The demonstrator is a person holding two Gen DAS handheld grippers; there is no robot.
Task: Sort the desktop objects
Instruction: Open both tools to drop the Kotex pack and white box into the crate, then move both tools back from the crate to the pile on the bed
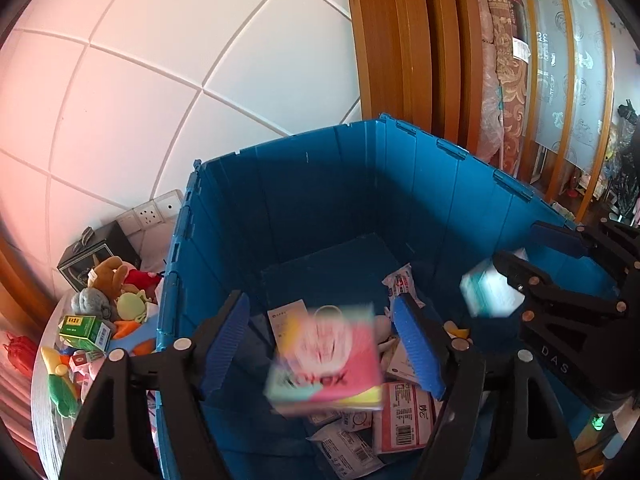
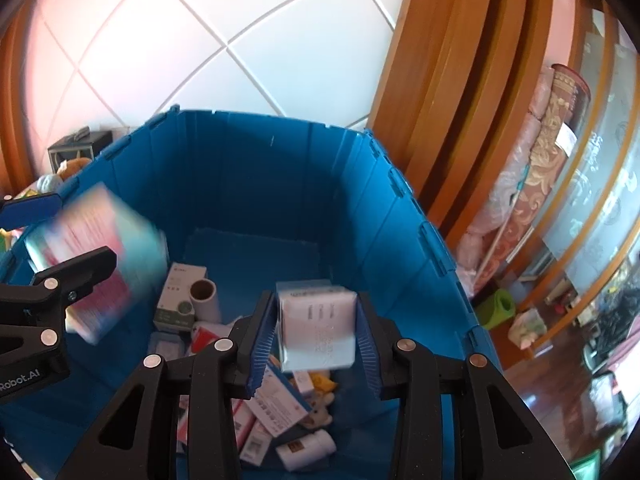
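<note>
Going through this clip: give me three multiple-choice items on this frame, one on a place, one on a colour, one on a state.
1. Where do the soft toys lie?
A. on the crate's floor
B. outside the crate, beside its wall
C. between the right gripper's pads

2. What colour is the crate?
A. blue
B. green
C. grey

3. How does the left gripper stand?
A. shut with nothing in it
B. clamped on a bottle
C. open, with the pink box loose between its pads

Answers:
1 B: the toys are piled on the table past the crate's wall.
2 A: its walls and floor are blue in both views.
3 C: gaps show on both sides of the blurred box.
</note>
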